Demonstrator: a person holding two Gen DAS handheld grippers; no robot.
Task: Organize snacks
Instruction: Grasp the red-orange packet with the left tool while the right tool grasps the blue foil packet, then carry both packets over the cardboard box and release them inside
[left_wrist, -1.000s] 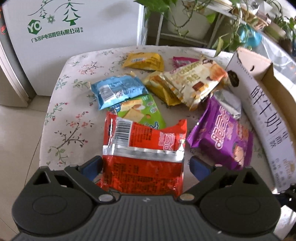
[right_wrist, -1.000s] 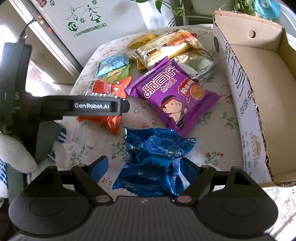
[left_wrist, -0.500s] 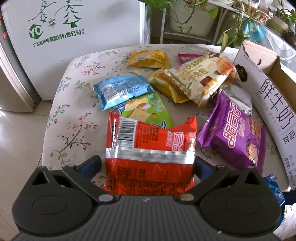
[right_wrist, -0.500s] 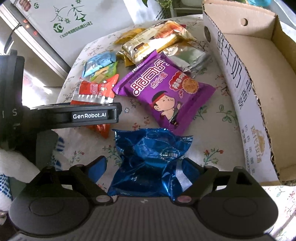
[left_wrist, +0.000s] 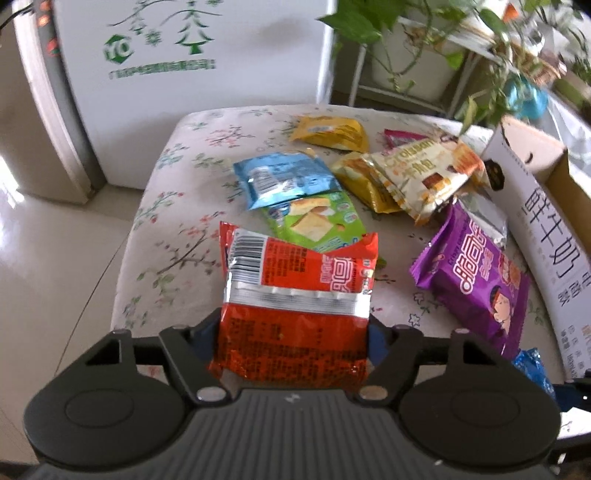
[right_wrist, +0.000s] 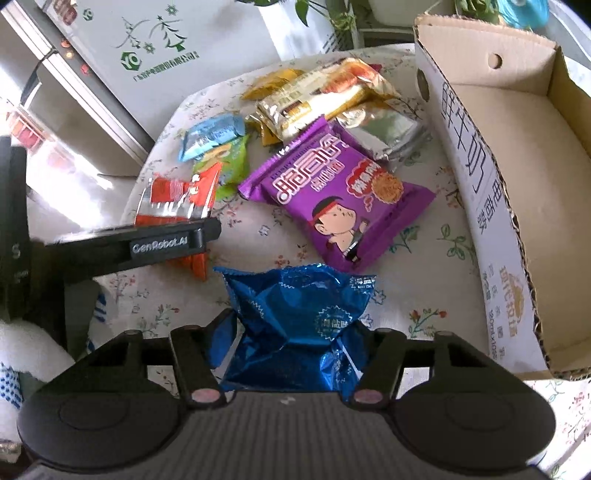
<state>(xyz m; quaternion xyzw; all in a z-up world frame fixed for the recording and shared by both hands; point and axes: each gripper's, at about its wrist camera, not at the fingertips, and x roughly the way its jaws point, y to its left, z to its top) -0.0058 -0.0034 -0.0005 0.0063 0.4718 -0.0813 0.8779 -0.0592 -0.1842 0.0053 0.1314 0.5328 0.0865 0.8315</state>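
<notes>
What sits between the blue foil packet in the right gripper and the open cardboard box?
Nothing visible. The blue foil packet lies between the closing jaws of the right gripper; only bare floral tablecloth separates it from the cardboard box. The purple packet lies farther back, off that line.

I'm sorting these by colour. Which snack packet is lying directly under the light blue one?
The green cracker packet: the light blue packet overlaps its far end. The yellow, purple and red packets lie apart from the light blue packet.

"GenRobot.AI" on left tool (right_wrist: 162, 245)
</notes>
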